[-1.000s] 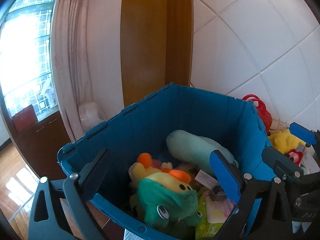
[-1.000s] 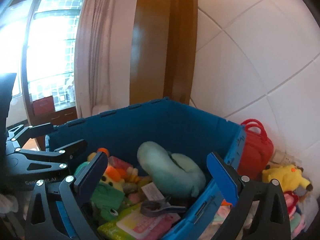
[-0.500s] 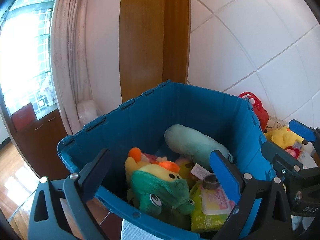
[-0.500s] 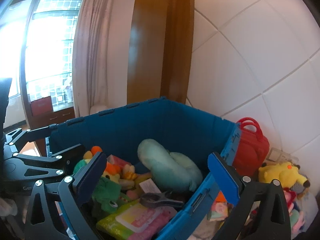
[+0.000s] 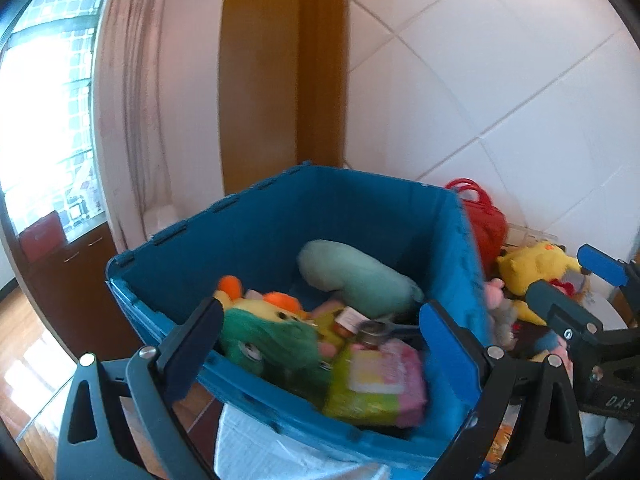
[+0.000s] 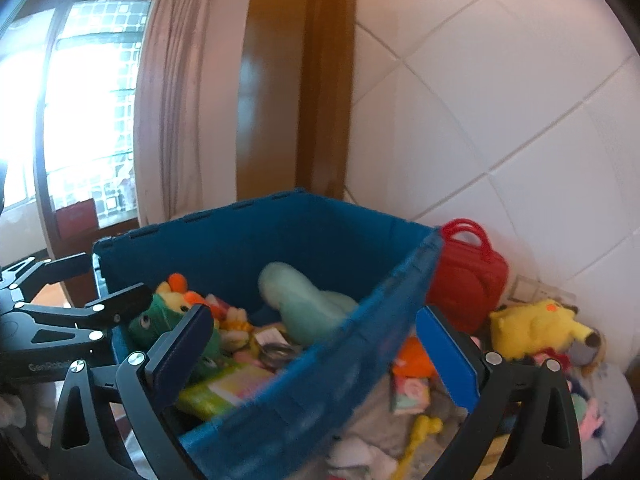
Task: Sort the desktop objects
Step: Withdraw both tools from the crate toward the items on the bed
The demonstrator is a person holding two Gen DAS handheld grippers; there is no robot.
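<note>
Blue bin (image 5: 360, 216) held sorted plush toys; yellow plush (image 6: 536, 328) lay outside. Left tool (image 5: 320, 344) and right tool (image 6: 316, 352) both spread, empty, free to grasp.

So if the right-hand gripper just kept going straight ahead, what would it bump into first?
Probably the near rim of the blue plastic crate, which crosses between the open right gripper fingers; depth is blurred, so it's uncertain.

Left hand-held gripper (image 6: 116, 292) reads "GenRobot" — right hand-held gripper (image 5: 576, 280), "DAS".
</note>
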